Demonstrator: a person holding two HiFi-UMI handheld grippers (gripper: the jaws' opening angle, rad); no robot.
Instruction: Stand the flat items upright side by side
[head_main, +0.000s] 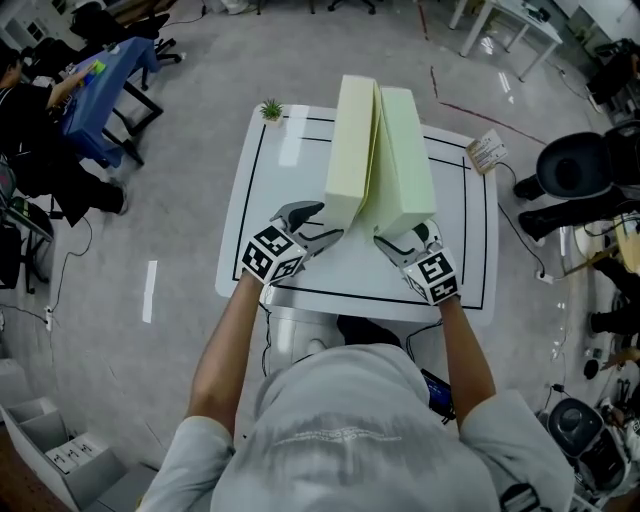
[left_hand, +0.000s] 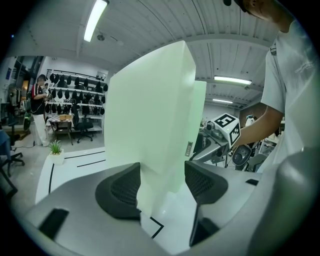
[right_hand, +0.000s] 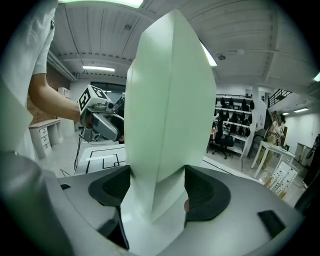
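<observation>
Task items: two pale green slabs are standing upright side by side inside the black outline on the white table (head_main: 300, 272), the left slab (head_main: 352, 140) beside the right slab (head_main: 405, 150).
Contact between slabs: their upper edges are meeting along most of their length, and a narrow wedge is opening between them at the person's end.
Left gripper (head_main: 328, 222): it is reaching in at an angle and clamping the near corner of the left slab, its dark pads (left_hand: 122, 190) sitting on either side in its own view.
Right gripper (head_main: 405, 236): it is clamping the near end of the right slab, a corner edge of the slab facing its camera and a pad (right_hand: 202, 192) lying against each face.
Hidden in head view: the grippers are covering the slabs' near bottom corners, and the person's head and shoulders are covering the table's near edge.
Hidden in left gripper view: the left slab is blocking nearly all of the right slab, leaving only a thin strip showing past its right edge.
Hidden in right gripper view: the right slab is filling the middle and screening the left slab completely.
Hard to read: a small card (head_main: 487, 150) is hanging over the table's far right corner, its print too small to tell.
Containers: a small pot is holding a green plant (head_main: 271, 109) at the table's far left corner.
Cut off: grey bins (head_main: 60, 455) on the floor are running out of the lower left corner, their contents too small to make out.
</observation>
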